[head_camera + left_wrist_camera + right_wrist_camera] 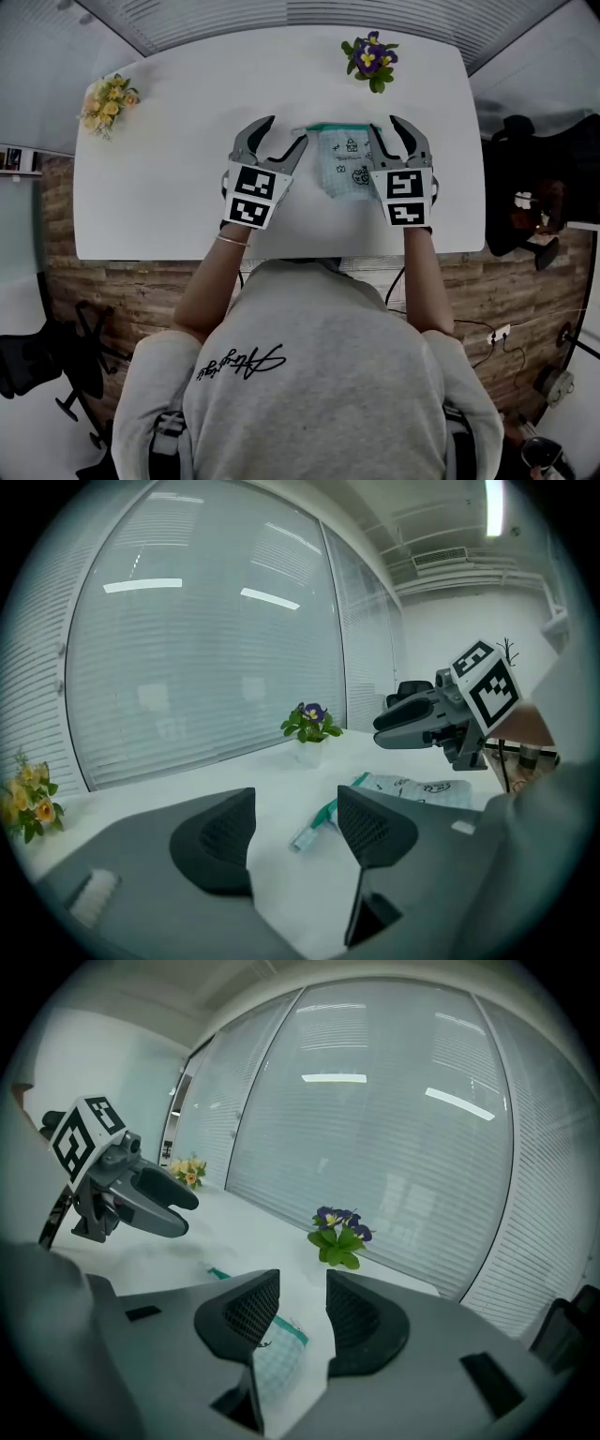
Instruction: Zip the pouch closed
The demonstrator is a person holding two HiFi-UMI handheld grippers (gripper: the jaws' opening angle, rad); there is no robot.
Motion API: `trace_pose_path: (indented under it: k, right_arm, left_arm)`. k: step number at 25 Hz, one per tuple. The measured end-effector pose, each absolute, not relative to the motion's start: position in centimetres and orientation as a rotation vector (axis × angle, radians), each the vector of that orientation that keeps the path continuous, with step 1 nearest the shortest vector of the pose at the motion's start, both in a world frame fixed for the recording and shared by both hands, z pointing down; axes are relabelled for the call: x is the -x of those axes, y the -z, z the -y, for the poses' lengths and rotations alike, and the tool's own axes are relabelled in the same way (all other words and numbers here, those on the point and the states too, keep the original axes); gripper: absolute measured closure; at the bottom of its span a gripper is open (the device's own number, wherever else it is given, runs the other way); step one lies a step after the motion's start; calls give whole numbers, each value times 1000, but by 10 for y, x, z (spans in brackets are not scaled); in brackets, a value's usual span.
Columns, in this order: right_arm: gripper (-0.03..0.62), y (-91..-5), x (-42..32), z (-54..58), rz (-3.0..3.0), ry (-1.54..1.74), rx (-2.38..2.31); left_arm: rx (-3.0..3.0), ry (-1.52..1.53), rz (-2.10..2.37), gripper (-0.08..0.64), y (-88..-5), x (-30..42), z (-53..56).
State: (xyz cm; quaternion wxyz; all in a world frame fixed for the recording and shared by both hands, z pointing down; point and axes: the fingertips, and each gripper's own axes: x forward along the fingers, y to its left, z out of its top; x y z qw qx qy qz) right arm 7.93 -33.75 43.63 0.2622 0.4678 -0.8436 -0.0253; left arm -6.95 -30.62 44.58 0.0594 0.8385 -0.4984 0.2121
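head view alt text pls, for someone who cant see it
An open left gripper and open right gripper flank a pale pouch with a green zip on a white table. Yellow flowers stand far left, purple flowers at the back.

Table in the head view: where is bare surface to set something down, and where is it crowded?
Bare: the left part of the table, between the yellow flowers and the left gripper; the far strip between the yellow flowers and the purple flowers; a narrow strip right of the right gripper. Crowded: the middle, where both grippers flank the pouch.
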Motion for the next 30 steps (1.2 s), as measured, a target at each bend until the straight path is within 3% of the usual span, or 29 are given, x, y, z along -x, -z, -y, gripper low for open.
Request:
trace_pose_path:
  k: [18,27,30]
  right_arm:
    - [454,-354,-73,273,2521,100,-1373]
    - [474,-319,-73,246,2623,127,-1412]
    - [499,-313,-73,239,2653,124,-1408]
  left_arm:
    - [-2693,-343,1577,319,-360,48,249]
    - [-2758,-199,1569,364,-321,42,226]
    - [-2776,-178,1571,409,-313,39,221]
